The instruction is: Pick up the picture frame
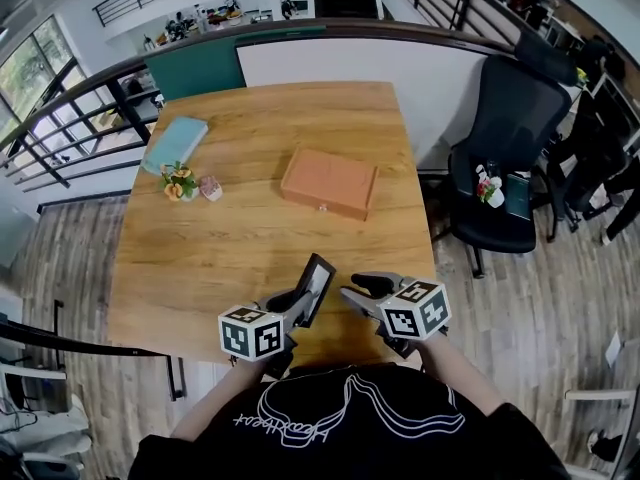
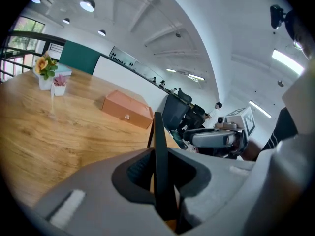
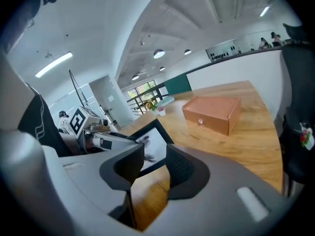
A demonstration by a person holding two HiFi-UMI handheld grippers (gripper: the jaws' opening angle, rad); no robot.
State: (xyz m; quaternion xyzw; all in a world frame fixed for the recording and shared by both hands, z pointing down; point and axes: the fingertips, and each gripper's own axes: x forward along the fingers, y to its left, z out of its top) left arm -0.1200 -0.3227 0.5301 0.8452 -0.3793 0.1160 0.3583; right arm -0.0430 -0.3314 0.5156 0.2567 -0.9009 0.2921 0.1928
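L gripper (image 2: 160, 181) was clamped on the frame (image 2: 159, 146): in the left gripper view the thin black edge stood upright between the pads, both jaws pressed against it, w/ the frame seen edge-on. From the head view the frame sat tilted in that grip over the near edge of the table (image 1: 250, 243), close in front of the person, its top corner leaning away from the body. R gripper (image 3: 150, 173) was just beside it on the right, jaws spread w/ nothing pinched; the gap showed only bare wood, and the frame's picture side, white w/ dark smudges, faced it from just beyond the jaw tips. Whether the R tips touched the frame couldn't be told. Both marker cubes sat close together near the person's chest, black shirt w/ white line print below them. Further out, approx. mid-table, lay a terracotta box (image 1: 329, 182) w/ a small knob on its front. Toward the far left were a pot of flowers (image 1: 178, 181), a small pink pot (image 1: 210, 188) right next to it, and a teal book (image 1: 175, 143) behind them. A black chair (image 1: 505, 158) stood off the table's right side, on a wood-plank floor.
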